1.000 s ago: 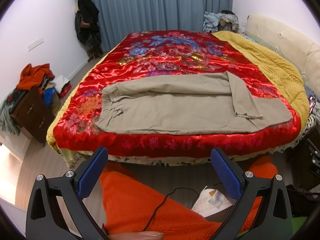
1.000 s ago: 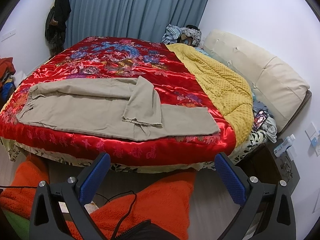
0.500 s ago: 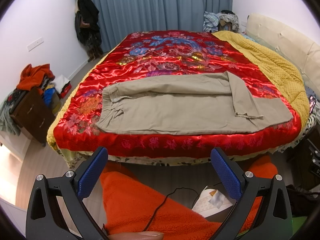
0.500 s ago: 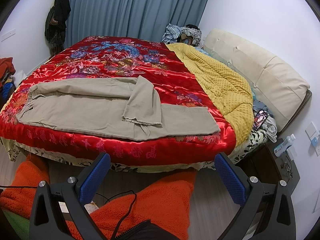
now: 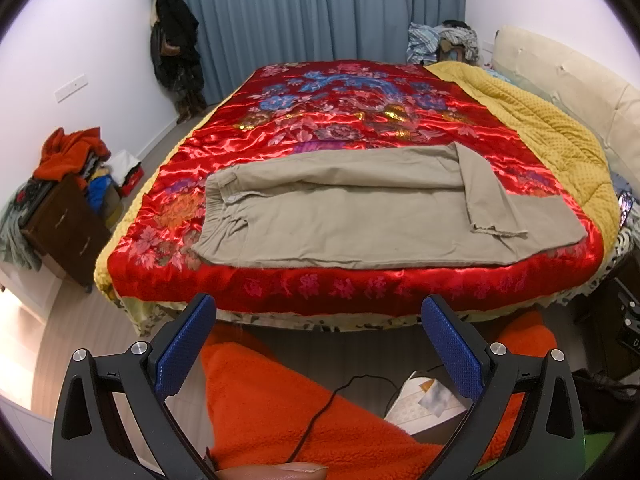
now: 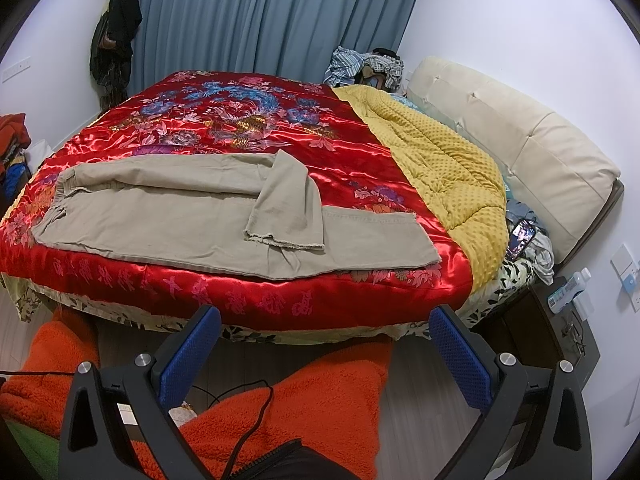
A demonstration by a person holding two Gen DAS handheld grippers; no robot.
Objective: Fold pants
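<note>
Khaki pants (image 5: 360, 216) (image 6: 168, 216) lie flat near the front edge of a bed, waistband to the left, legs running right. The upper leg's end is folded back over the lower leg, its frayed hem (image 6: 284, 240) pointing at me. My left gripper (image 5: 318, 316) hangs open in front of the bed's edge, below the middle of the pants, holding nothing. My right gripper (image 6: 324, 328) is open too, below the bed's front right part, apart from the fabric.
The bed carries a red floral satin cover (image 5: 360, 120) and a yellow quilt (image 6: 440, 160) by the cream headboard (image 6: 520, 140). A person's orange fleece legs (image 5: 300, 408) and a black cable are beneath the grippers. A brown drawer unit (image 5: 64, 224) with clothes stands left; a nightstand (image 6: 560, 320) right.
</note>
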